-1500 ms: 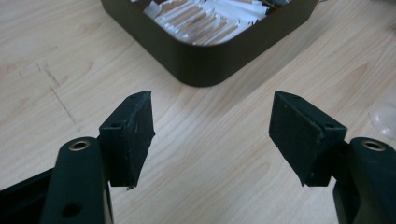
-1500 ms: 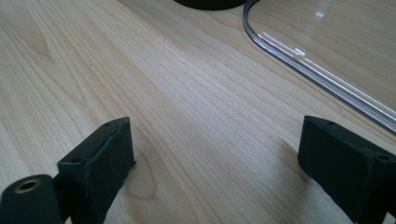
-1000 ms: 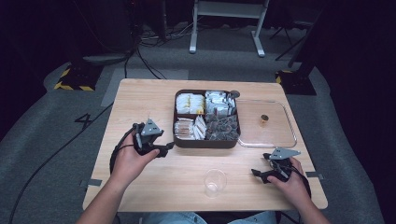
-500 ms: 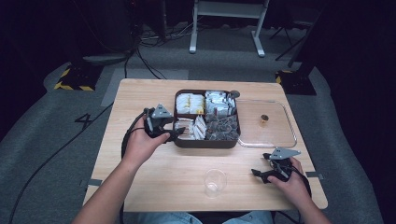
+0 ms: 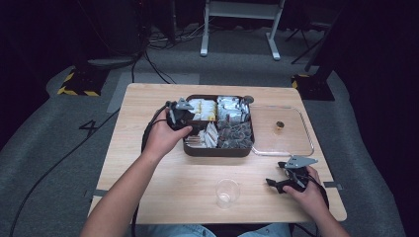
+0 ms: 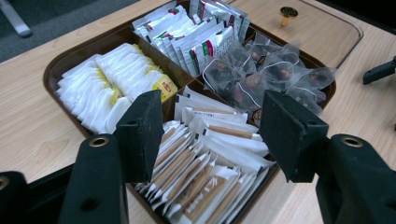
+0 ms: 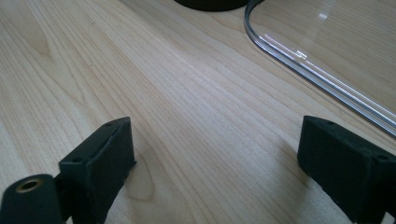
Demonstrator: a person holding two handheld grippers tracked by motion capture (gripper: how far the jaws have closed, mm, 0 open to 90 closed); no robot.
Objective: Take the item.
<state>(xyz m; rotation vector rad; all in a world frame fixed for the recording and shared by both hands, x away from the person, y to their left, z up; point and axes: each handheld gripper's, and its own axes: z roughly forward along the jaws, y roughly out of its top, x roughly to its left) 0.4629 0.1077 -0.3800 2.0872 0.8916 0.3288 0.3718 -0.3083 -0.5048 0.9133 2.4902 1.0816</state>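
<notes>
My forearms come in from the near edge of the wooden table (image 5: 148, 197), and my left hand covers much of my left gripper (image 5: 179, 116) in the high view, so from above I can't judge its jaws. In the left gripper view the brown compartment tray (image 6: 70, 60) is cut off at the bottom by my own black jaws, which stand apart over the paper-wrapped sachets (image 6: 205, 158) in its near compartment without touching them; they have just been closing a little, nothing pinched yet. A second ago that gripper sat on the table left of the tray; now it hangs above the tray's left edge. My right gripper (image 5: 291, 178) rests where it was near the table's near right corner, jaws spread wide with only bare wood between them. The tray sits at the middle of the far edge, with white and yellow tea bags (image 6: 107, 79), green-printed packets (image 6: 196, 37) and mesh pouches (image 6: 266, 79) in the other compartments. The clear lid (image 5: 286, 133) lies just right of the tray, its small knob (image 5: 279, 124) hard to make out. A clear plastic cup (image 5: 227, 191) stands near the near edge.
</notes>
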